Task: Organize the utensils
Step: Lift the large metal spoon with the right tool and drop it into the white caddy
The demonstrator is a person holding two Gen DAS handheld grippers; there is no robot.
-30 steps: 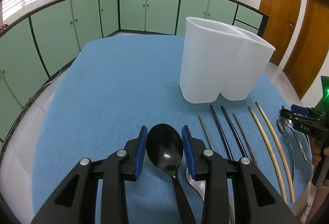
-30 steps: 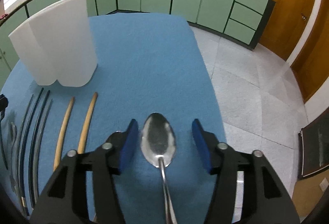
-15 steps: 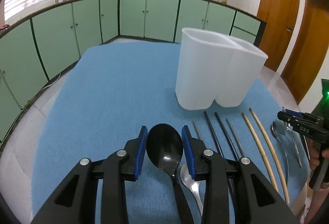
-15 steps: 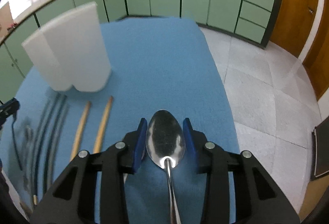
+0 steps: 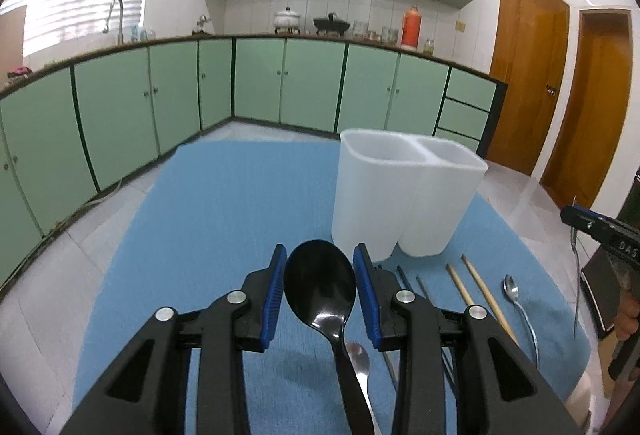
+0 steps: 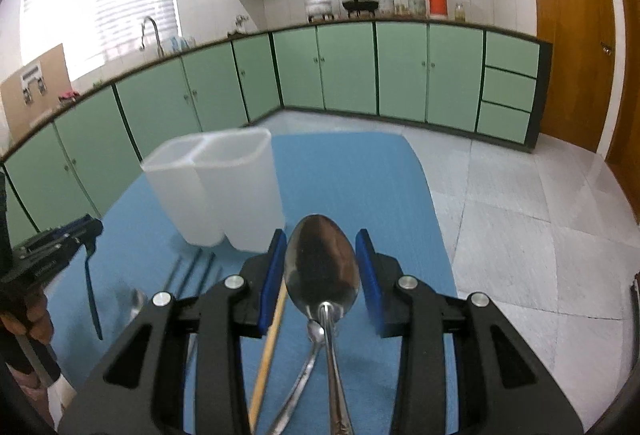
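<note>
My left gripper (image 5: pixel 320 289) is shut on a black plastic spoon (image 5: pixel 320 285), held above the blue mat with its handle hanging down. My right gripper (image 6: pixel 322 271) is shut on a silver metal spoon (image 6: pixel 322 269), also lifted off the mat. The white two-compartment utensil holder (image 5: pixel 404 199) stands on the mat ahead of the left gripper and ahead-left of the right one (image 6: pixel 220 187). On the mat lie two wooden chopsticks (image 5: pixel 480 291), dark chopsticks (image 5: pixel 404 277) and silver spoons (image 5: pixel 516 295).
The blue mat (image 5: pixel 224 219) covers the table. Green kitchen cabinets (image 5: pixel 280 83) run along the far wall, wooden doors (image 5: pixel 528 75) at right. Tiled floor (image 6: pixel 540 203) lies beyond the table's right edge. Another silver spoon (image 5: pixel 360 359) lies under the left gripper.
Both grippers have risen and tilted up with their spoons, so the kitchen wall now fills the upper view. The right gripper closed on the silver spoon about a second ago.
</note>
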